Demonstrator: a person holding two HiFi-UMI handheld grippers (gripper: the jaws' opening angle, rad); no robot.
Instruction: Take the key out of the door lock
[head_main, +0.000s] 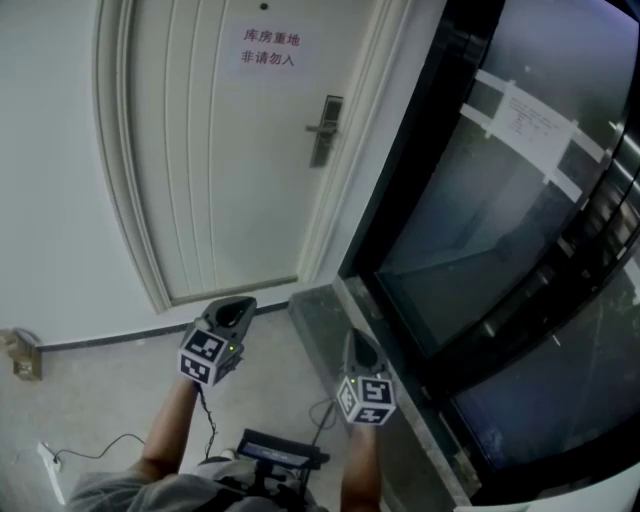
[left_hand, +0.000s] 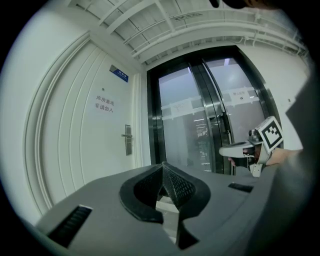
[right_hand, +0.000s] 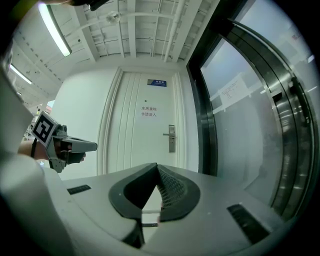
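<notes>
A white door (head_main: 220, 150) stands ahead with a metal lock plate and lever handle (head_main: 325, 130) on its right side. The lock plate (left_hand: 128, 140) is small and far off in the left gripper view, and the lock plate (right_hand: 171, 138) is just as distant in the right gripper view. No key can be made out at this size. My left gripper (head_main: 243, 303) is held low, well short of the door, jaws shut and empty. To its right hangs my right gripper (head_main: 357, 338), also shut with nothing in it.
Dark glass doors (head_main: 500, 250) with a taped paper notice (head_main: 535, 120) fill the right side. A dark stone sill (head_main: 325, 315) runs along the floor at their foot. A red-lettered sign (head_main: 270, 48) is on the door. A small wall box (head_main: 25, 355) and a cable lie at left.
</notes>
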